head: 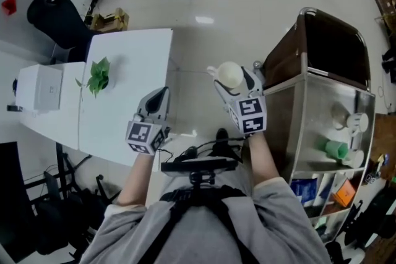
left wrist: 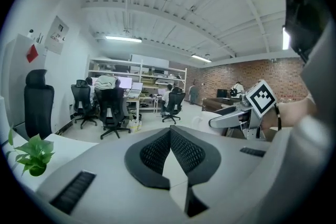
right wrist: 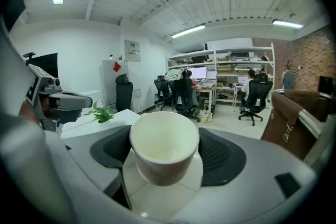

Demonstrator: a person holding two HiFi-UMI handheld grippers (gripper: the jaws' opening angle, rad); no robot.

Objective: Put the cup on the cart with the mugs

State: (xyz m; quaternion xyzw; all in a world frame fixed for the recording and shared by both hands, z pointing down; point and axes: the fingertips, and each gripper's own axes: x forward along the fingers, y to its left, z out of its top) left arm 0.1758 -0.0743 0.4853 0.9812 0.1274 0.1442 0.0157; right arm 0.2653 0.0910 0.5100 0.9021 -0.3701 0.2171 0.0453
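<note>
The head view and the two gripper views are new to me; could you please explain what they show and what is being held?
There is no robot here: a person holds a hand-held two-jaw gripper in each hand. The head view comes from a camera on the person's head, looking down; each gripper view comes from a camera riding on that gripper, looking along its jaws. The right gripper is closed on a white cup, which looks empty. The left gripper is shut with nothing in it. On the white table at the left stands a small green plant. At the right is a metal cart whose shelf holds mugs, one of them green.
</note>
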